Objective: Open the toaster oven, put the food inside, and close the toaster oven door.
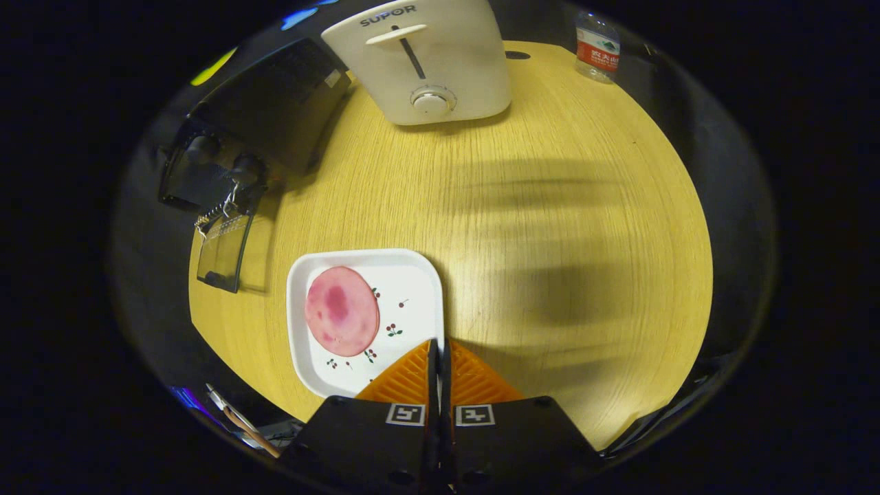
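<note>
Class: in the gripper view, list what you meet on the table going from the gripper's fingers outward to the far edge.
gripper, shut → white plate with the pink food slice → white toaster.

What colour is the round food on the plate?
Pink with darker reddish blotches; the food lies on a white plate, seen in the gripper view.

The gripper (pixel 438 347) is built as two wedge-shaped fingers (pixel 405 377) whose faces carry a fine ribbed grid, tapering to a narrow point at the lower middle of the frame. Behind them sit two broad, flat black blocks, each bearing a small square black-and-white marker near its inner corner. Round recesses dot the blocks' lower edge.
</note>
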`<state>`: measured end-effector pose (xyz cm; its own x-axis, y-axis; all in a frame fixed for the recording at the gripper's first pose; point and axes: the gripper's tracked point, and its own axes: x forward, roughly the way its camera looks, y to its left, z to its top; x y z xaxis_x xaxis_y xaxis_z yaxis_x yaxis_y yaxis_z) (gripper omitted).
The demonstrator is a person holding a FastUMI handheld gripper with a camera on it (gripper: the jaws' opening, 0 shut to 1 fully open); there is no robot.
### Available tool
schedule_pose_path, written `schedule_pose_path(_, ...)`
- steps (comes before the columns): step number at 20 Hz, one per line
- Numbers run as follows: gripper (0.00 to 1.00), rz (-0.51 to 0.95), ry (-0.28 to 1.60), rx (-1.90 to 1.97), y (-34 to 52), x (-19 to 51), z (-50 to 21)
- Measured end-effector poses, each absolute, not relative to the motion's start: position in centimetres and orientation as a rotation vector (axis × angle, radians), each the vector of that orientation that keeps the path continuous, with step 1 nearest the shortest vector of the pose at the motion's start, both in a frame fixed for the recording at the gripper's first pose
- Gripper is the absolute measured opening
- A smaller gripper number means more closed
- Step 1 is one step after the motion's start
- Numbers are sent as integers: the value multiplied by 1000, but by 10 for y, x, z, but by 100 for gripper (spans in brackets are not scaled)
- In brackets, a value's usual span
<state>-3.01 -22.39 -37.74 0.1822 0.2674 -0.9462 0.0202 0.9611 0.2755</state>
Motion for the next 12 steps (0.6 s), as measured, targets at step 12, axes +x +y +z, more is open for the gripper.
schedule_pose_path(12,2,154,1409,528,-214,-35,-371)
